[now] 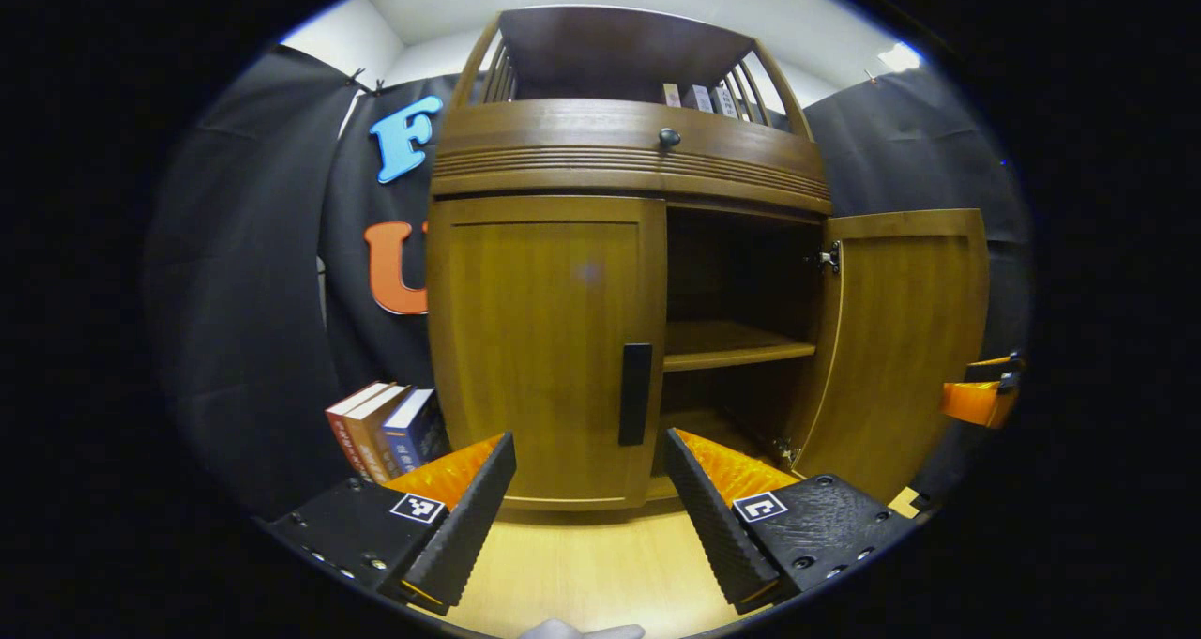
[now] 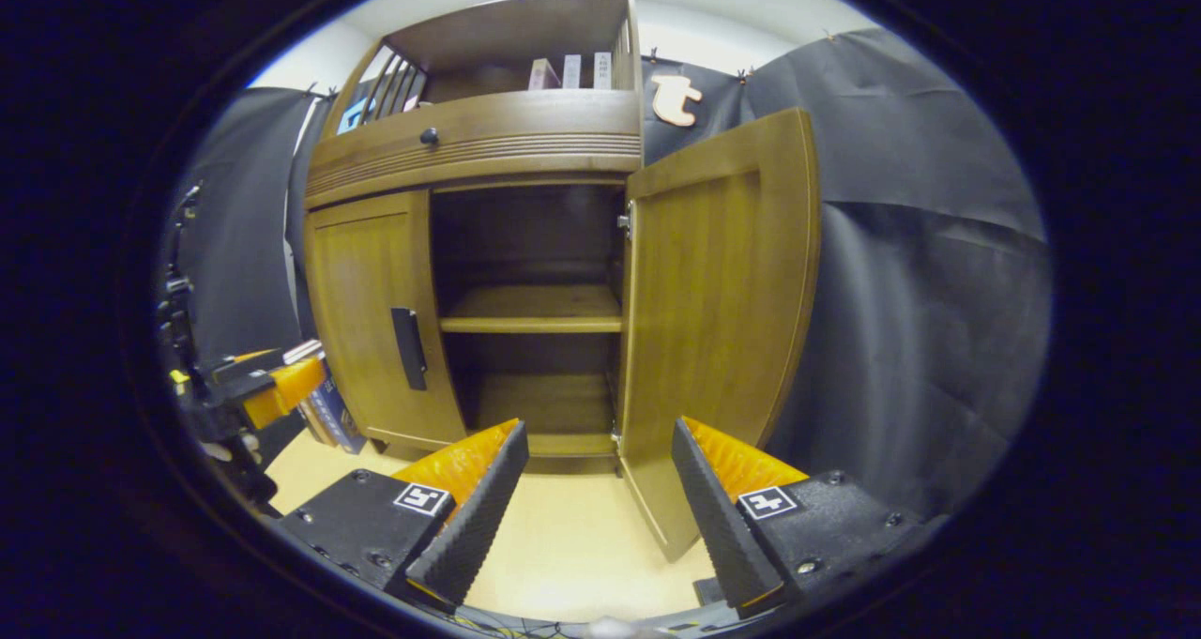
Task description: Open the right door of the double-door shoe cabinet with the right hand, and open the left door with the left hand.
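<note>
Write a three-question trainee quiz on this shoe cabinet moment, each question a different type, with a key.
1. True or false: the right door stands open.
2. Multiple choice: the left gripper is A) shut on the left door's handle, B) open and short of the handle, C) resting on the shelf.
3. Fill in: beside the cabinet, on the floor by the left door, stand several ____.

Key: 1 true. 2 B. 3 books.
</note>
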Demonstrator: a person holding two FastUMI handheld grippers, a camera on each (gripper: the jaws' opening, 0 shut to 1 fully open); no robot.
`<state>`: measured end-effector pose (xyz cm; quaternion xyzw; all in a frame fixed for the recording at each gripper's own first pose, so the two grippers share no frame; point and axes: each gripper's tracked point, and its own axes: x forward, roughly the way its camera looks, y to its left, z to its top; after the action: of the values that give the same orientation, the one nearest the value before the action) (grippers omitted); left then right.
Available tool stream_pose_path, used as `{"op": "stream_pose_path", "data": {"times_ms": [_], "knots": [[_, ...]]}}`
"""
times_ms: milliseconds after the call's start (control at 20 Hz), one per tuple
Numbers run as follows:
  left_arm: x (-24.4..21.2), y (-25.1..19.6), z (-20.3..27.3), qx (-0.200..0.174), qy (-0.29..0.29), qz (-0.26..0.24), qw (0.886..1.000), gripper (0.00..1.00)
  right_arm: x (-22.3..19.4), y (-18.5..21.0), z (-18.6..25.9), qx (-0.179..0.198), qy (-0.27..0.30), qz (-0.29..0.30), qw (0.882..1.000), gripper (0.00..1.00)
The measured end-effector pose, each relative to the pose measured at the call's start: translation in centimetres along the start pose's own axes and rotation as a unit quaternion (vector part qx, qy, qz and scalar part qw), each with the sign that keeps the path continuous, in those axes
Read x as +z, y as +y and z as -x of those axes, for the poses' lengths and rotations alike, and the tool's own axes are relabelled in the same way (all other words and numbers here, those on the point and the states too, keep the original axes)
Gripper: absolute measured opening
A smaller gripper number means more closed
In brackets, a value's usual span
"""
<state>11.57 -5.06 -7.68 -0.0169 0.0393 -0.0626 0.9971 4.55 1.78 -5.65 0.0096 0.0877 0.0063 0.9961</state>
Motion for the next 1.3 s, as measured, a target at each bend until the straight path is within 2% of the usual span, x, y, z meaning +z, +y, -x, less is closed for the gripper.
{"op": "stream_pose_path", "data": {"times_ms": [400, 550, 600, 700, 800, 900, 950, 1000, 1050, 1200, 1300], "knots": [[-0.7, -2.7, -12.2, -0.003, -0.002, -0.008, 1.000, 0.96, 0.7, 1.0, 1.4, 0.004, 0.011, 0.026, 1.000, 0.97], [-1.3, -3.1, -15.6, 0.001, -0.002, -0.014, 1.000, 0.68, 0.0, 0.3, 2.1, -0.004, 0.016, 0.034, 0.999, 0.97], [-1.4, -3.2, -16.2, 0.002, -0.003, -0.015, 1.000, 0.69, -0.2, -0.1, 2.3, -0.009, 0.019, 0.035, 0.999, 0.98], [-1.4, -3.8, -16.7, -0.011, -0.008, -0.001, 1.000, 0.55, -0.8, -0.8, 2.9, -0.017, 0.027, 0.033, 0.999, 0.97], [-1.6, -3.3, -16.3, -0.003, -0.008, -0.010, 1.000, 0.43, -1.2, -1.2, 3.3, -0.021, 0.032, 0.026, 0.999, 0.97], [-1.7, -3.1, -16.2, -0.008, -0.008, -0.001, 1.000, 0.41, -1.7, -1.6, 3.5, -0.023, 0.037, 0.018, 0.999, 0.98], [-1.7, -3.3, -15.9, -0.014, -0.006, 0.002, 1.000, 0.28, -2.0, -1.6, 3.6, -0.022, 0.039, 0.014, 0.999, 0.97], [-1.9, -3.2, -15.5, -0.017, -0.001, 0.001, 1.000, 0.37, -2.1, -1.4, 3.8, -0.020, 0.039, 0.010, 0.999, 0.97], [-1.9, -3.1, -15.0, -0.017, -0.001, -0.003, 1.000, 0.28, -2.2, -1.2, 4.1, -0.019, 0.039, 0.010, 0.999, 0.97], [-2.0, -2.9, -13.1, -0.021, -0.007, -0.017, 1.000, 0.28, -2.4, -1.0, 5.0, -0.015, 0.030, 0.013, 0.999, 1.00], [-2.1, -2.6, -11.3, -0.031, -0.003, -0.017, 0.999, 0.28, -2.6, -0.5, 5.7, -0.007, 0.028, 0.002, 1.000, 0.97]]}}
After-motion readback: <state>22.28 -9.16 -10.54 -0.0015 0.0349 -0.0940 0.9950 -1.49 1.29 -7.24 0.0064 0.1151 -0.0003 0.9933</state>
